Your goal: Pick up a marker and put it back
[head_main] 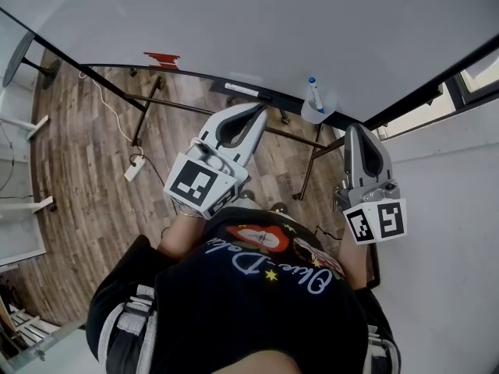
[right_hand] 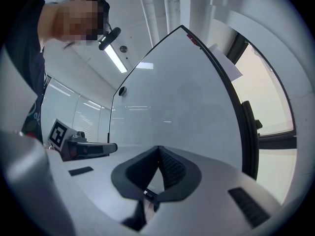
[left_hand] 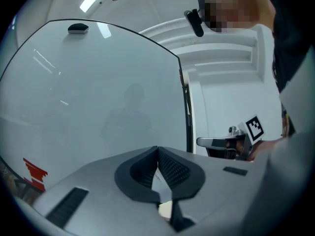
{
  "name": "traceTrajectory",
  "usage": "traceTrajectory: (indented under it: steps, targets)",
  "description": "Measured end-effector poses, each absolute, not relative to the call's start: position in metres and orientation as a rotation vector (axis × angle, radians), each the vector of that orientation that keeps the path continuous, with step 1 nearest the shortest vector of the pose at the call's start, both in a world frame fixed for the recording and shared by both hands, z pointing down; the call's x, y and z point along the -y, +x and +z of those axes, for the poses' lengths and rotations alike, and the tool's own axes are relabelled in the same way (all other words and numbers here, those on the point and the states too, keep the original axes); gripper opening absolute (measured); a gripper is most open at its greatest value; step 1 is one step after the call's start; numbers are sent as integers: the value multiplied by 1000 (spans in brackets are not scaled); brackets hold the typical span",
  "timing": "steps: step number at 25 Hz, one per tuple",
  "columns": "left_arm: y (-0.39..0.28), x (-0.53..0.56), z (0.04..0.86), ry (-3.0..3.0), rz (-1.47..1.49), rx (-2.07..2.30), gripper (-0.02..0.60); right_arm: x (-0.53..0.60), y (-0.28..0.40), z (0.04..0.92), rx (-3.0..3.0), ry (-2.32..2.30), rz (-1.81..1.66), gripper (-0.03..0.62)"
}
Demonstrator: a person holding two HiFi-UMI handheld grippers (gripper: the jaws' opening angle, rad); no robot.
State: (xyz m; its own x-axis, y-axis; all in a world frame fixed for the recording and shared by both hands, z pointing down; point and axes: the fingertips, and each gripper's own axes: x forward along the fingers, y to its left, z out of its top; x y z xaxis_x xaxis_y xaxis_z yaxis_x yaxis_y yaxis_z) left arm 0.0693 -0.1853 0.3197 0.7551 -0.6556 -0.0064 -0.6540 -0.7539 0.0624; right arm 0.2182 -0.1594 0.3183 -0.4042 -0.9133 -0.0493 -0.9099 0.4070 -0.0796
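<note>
A white marker point(head_main: 314, 92) with a blue cap stands in a small clear cup point(head_main: 316, 111) fixed at the lower edge of the whiteboard point(head_main: 234, 22). My left gripper point(head_main: 260, 112) is held level in front of the board, left of the cup, with its tips together and nothing between them point(left_hand: 157, 149). To the right of the cup and a little short of it, my right gripper point(head_main: 360, 128) is also shut and empty point(right_hand: 158, 148). Each gripper view shows the other gripper off to the side: the right gripper point(left_hand: 221, 142) and the left gripper point(right_hand: 93, 148).
A red patch point(head_main: 162, 58) sits low on the board at the left, and a white strip point(head_main: 243, 89) lies on its ledge. The board's black stand legs point(head_main: 145, 111) and a power strip point(head_main: 134, 167) are on the wooden floor. A dark window frame point(head_main: 437, 92) runs along the right.
</note>
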Motion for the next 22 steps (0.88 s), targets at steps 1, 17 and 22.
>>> traceTrajectory:
  steps: [1,17,22]
  targets:
    - [69,185,320,2889,-43,1079,3,160,218,318,-2561,-1667,-60,0]
    - [65,184,320,2876,-40,1098,3,160,213,320,-2595,-1650,-67,0]
    - [61,185,320,2870,-42,1112,3,161,212,320,-2597,-1650,-69,0]
